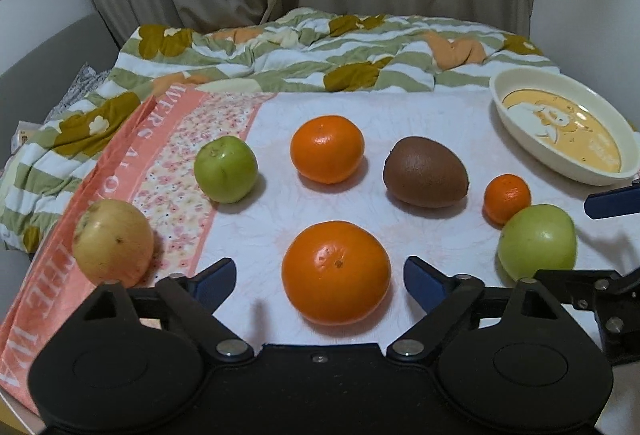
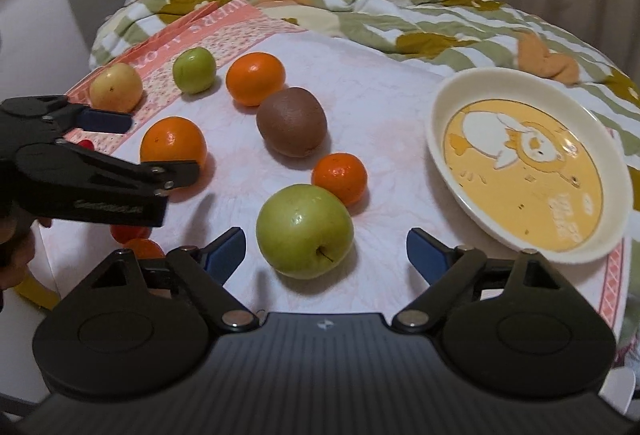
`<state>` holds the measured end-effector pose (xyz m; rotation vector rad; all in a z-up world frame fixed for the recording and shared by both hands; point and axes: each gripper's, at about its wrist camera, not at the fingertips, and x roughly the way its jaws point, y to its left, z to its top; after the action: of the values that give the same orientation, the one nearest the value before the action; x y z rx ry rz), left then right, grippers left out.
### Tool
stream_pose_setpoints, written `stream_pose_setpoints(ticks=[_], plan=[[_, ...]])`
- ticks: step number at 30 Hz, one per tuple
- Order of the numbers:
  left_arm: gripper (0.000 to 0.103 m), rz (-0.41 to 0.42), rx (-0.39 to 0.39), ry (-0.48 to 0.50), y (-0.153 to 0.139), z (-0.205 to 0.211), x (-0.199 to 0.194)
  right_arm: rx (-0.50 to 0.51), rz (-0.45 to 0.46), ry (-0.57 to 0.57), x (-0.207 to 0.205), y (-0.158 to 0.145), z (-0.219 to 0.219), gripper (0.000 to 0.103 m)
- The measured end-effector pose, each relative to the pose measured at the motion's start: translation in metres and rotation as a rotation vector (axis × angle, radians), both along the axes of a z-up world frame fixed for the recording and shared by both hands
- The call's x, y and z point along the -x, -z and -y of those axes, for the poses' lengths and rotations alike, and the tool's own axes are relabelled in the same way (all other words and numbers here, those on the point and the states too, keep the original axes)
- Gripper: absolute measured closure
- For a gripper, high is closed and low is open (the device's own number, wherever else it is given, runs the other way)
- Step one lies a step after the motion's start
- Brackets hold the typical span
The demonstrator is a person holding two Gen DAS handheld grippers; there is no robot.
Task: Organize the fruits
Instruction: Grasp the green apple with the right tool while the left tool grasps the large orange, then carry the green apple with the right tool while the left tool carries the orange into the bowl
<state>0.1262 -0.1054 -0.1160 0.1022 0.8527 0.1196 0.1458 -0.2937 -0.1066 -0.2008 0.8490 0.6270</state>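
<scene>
Nearest, the left tongs point(image 1: 320, 275) stand spread around the big orange point(image 1: 336, 272) and the right tongs point(image 2: 326, 251) spread around a green apple point(image 2: 305, 231), either liable to roll off toward the far plate point(image 2: 440, 139).

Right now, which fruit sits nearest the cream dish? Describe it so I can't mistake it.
Start at the cream dish with the yellow cartoon. The closest fruit toward the kiwi is the small mandarin, just behind the big green apple. It is the smallest orange fruit there.
</scene>
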Motion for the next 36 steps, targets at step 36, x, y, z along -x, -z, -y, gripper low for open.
stream_pose_setpoints(ticks=[36], plan=[[0.038,0.046,0.070,0.004,-0.039,0.008,0.026,-0.044,-0.008,0.005,0.008,-0.016,0.012,0.031]])
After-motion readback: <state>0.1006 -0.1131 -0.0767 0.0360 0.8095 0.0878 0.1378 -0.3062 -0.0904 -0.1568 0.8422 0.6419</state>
